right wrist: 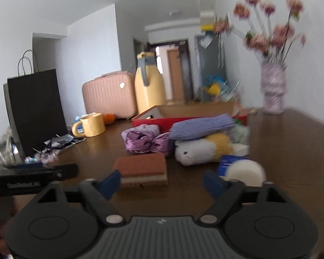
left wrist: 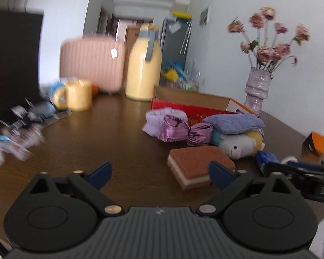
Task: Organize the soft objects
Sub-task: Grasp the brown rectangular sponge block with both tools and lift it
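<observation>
A brown sponge block with cream layers (left wrist: 199, 166) (right wrist: 142, 168) lies on the dark wooden table (left wrist: 110, 133). Behind it are a purple satin bow (left wrist: 177, 128) (right wrist: 146, 141) and a white and yellow plush toy (left wrist: 239, 144) (right wrist: 202, 150) with a folded lavender cloth (left wrist: 235, 123) (right wrist: 202, 127) on top. An open red box (left wrist: 183, 105) (right wrist: 157, 120) stands further back. My left gripper (left wrist: 159, 172) is open and empty, its right fingertip just in front of the sponge. My right gripper (right wrist: 162, 179) is open too, with the sponge close ahead by its left fingertip.
A yellow mug (right wrist: 91, 124), a yellow jug (right wrist: 149, 86), a pink case (right wrist: 109, 95) and a black paper bag (right wrist: 35, 110) stand at the back left. Loose wrappers (left wrist: 17, 133) litter the left. A vase of flowers (right wrist: 273, 88) is at the back right; a white round item (right wrist: 246, 171) sits near the right fingertip.
</observation>
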